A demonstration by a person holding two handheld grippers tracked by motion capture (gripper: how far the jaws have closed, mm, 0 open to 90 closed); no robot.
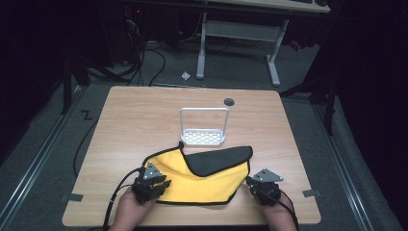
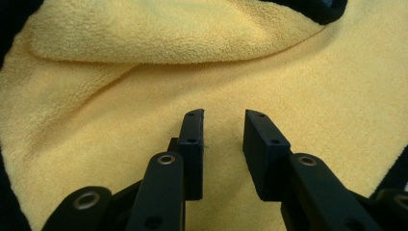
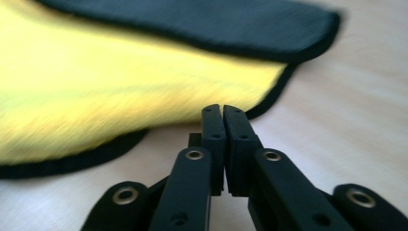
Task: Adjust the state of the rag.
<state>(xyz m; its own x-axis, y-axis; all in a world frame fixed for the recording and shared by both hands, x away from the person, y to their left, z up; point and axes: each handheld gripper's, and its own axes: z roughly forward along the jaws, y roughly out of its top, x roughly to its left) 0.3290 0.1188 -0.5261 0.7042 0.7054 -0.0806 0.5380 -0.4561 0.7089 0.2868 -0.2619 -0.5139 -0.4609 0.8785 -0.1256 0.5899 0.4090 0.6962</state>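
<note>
Right gripper view is blurred: right gripper jaws closed, empty, beside cloth; left gripper jaws apart over cloth.

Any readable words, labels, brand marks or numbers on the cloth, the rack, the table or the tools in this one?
None can be read.
Yellow cloth with black edging: no tag or print visible.
White rack: plain.
Table: bare wood grain, a dark round spot, no lettering.
Left tool and right tool: no markings.
</note>
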